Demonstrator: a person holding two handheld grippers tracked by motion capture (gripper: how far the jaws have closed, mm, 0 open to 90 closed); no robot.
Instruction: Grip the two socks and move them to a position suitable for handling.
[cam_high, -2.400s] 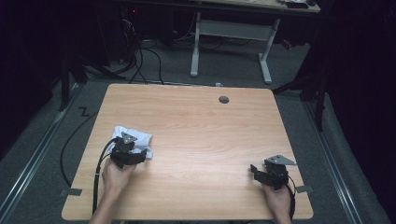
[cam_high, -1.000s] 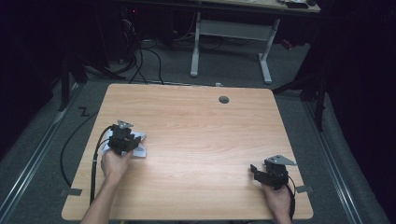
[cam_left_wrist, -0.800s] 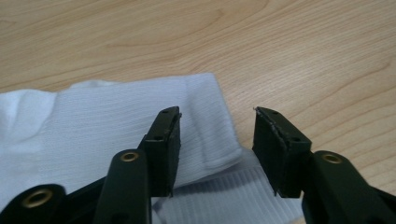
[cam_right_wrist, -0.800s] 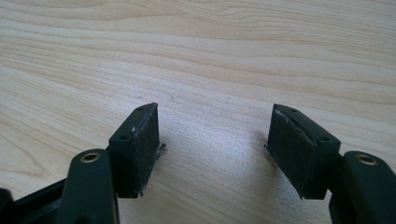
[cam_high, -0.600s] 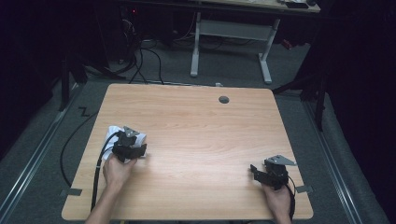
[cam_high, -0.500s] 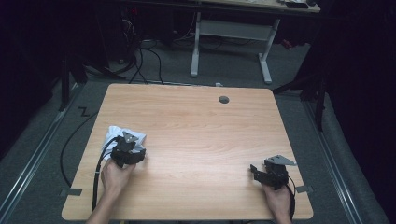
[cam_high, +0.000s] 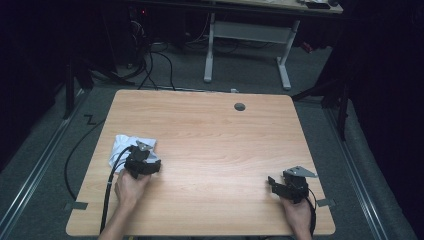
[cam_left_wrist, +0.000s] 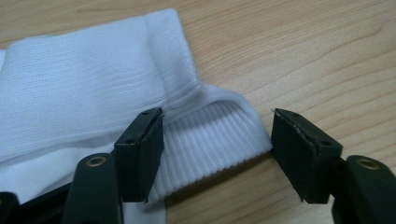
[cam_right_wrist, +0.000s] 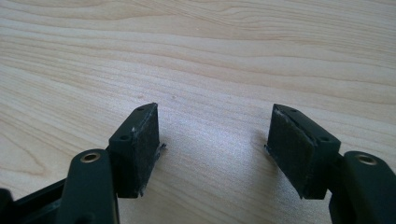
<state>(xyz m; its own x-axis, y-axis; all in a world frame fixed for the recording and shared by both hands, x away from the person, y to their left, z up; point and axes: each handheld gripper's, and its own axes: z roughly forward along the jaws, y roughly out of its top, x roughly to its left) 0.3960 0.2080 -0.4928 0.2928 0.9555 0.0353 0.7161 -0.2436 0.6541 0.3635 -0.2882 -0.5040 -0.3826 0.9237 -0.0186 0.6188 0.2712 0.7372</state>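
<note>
The wooden bench (cam_high: 210, 145) stands in a dark room. A white sock (cam_left_wrist: 84, 93) lies near its left edge. The left claw (cam_left_wrist: 217, 149) is wide open around the ribbed cuff. Push in deep, then squeeze. The right claw (cam_right_wrist: 212, 144) is open and holds nothing.

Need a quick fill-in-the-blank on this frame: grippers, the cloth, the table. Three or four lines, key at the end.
1. The left gripper has its jaws open around the ribbed cuff of a white ____.
2. The right gripper is open over bare ____.
3. In the high view the white sock lies near the table's ____ edge.
4. The table top is made of ____.

Missing words: sock; table; left; wood
</note>
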